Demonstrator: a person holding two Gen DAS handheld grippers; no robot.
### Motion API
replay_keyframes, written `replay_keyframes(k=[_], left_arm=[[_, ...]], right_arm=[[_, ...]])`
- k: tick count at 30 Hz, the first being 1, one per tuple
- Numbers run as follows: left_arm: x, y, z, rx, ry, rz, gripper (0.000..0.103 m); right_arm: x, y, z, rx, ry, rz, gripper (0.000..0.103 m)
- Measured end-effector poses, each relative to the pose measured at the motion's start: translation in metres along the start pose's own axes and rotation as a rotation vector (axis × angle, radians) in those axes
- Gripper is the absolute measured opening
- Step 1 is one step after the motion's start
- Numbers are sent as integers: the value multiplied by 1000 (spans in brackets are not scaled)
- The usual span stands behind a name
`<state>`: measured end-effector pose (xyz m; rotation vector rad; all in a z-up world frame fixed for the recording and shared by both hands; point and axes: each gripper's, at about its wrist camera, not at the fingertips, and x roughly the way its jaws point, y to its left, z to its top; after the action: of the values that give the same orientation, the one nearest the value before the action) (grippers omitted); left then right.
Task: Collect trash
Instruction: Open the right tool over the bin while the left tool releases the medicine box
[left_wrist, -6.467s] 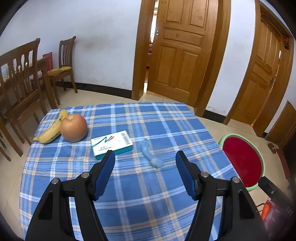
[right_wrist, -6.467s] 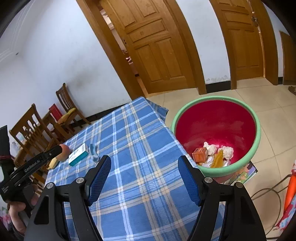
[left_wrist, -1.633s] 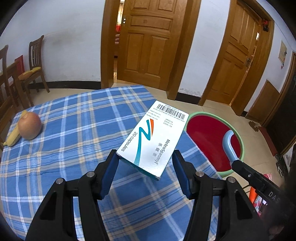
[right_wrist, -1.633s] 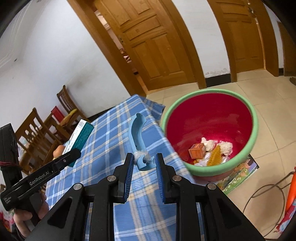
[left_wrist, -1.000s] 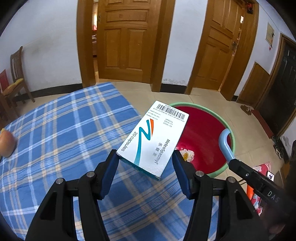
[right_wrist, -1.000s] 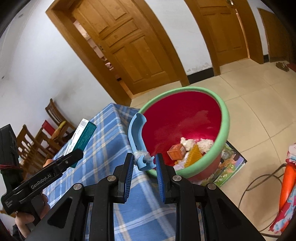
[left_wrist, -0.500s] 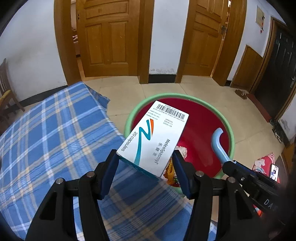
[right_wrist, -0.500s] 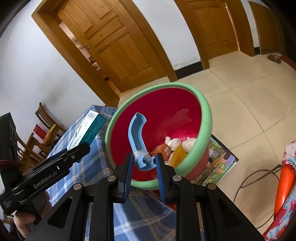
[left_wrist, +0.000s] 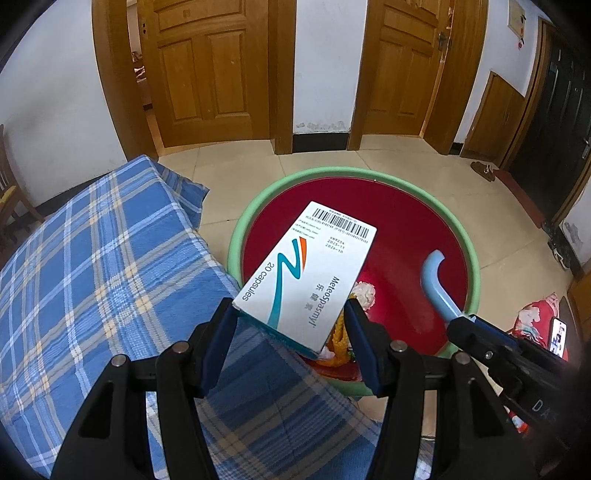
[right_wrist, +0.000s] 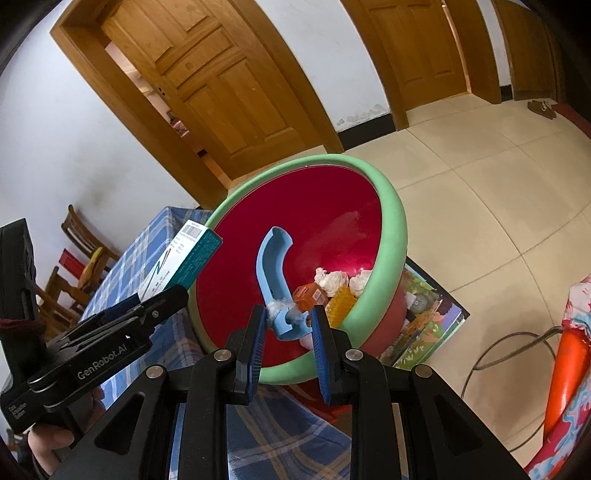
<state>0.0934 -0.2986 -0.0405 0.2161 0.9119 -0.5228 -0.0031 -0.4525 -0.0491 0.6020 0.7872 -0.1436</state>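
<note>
My left gripper (left_wrist: 290, 314) is shut on a white and teal capsule box (left_wrist: 306, 273), held over the near rim of a red basin with a green rim (left_wrist: 236, 236) that stands on the floor. The same box (right_wrist: 184, 258) shows at the left of the right wrist view, with the left gripper (right_wrist: 159, 301) under it. My right gripper (right_wrist: 288, 321) is shut on a curved light-blue plastic piece (right_wrist: 271, 269), which hangs over the basin (right_wrist: 391, 206). That blue piece (left_wrist: 437, 286) also appears above the basin's right side. Crumpled paper, a small orange box and a yellow item lie in the basin's bottom.
A table with a blue checked cloth (left_wrist: 92, 266) runs along the left, its edge beside the basin. Wooden doors (left_wrist: 207, 66) stand behind on a tiled floor. A colourful book (right_wrist: 428, 314) lies under the basin; a cable (right_wrist: 491, 354) and an orange-red object (right_wrist: 561, 369) lie at the right.
Both grippers have swung from above the table edge to over the basin and dropped slightly. The box and the blue piece remain gripped.
</note>
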Motion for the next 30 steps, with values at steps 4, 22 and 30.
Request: replay_keyframes(k=[4,22,30], left_arm=[[1,0,0,0,4,5,61],[-39,21,-5,-49,-55,2,65],[-71,42,-13,-100,-95,23,65]], right_arm=[[1,0,0,3,2,-7,27],[-24,13,-1,-3,-61,8,56],[-44,34,-7,-44,-93,42,67]])
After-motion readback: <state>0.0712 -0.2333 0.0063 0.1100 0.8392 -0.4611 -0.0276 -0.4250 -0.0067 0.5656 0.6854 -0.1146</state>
